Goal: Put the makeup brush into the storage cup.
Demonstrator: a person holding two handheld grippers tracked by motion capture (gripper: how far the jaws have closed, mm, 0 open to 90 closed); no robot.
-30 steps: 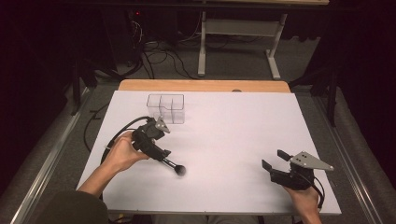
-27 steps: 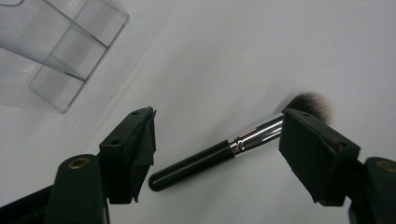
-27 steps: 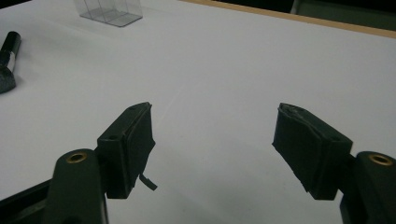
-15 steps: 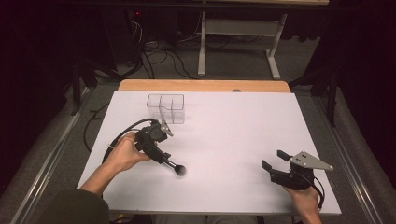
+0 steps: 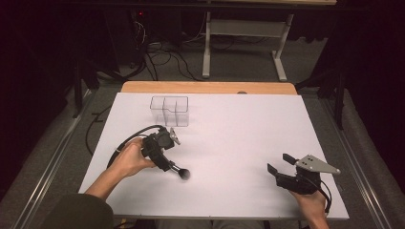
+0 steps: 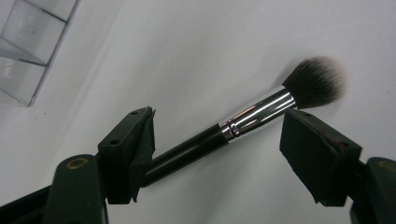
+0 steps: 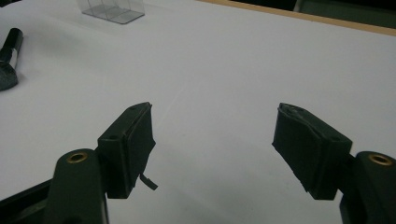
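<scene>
Jaws of the left gripper (image 6: 217,140) stand wide apart, clamping nothing, with a makeup brush (image 6: 243,119) lying on the white table (image 6: 196,42) between them. The left gripper view gives the brush in detail: a glossy black round handle passing close by one square black pad, a polished silver ferrule, and a soft dark tuft paling to grey at its tips, reaching beyond the other pad; whether the handle touches the near pad cannot be told. From the high view the same brush (image 5: 175,169) is a small dark stick with a fuzzy round end, lying just at the left gripper (image 5: 165,152), whose cable loops back past the hand. Beyond the brush, toward the far edge, stands a clear plastic organizer (image 5: 169,110) with straight-walled compartments; its corner also enters the left gripper view. Well away from the brush, near the table's front corner, the right gripper (image 5: 282,164) is held with jaws spread open and empty, a grey three-cornered plate on top. Its own view looks across matte white tabletop (image 7: 243,60) toward the brush (image 7: 9,60) and organizer (image 7: 112,9).
</scene>
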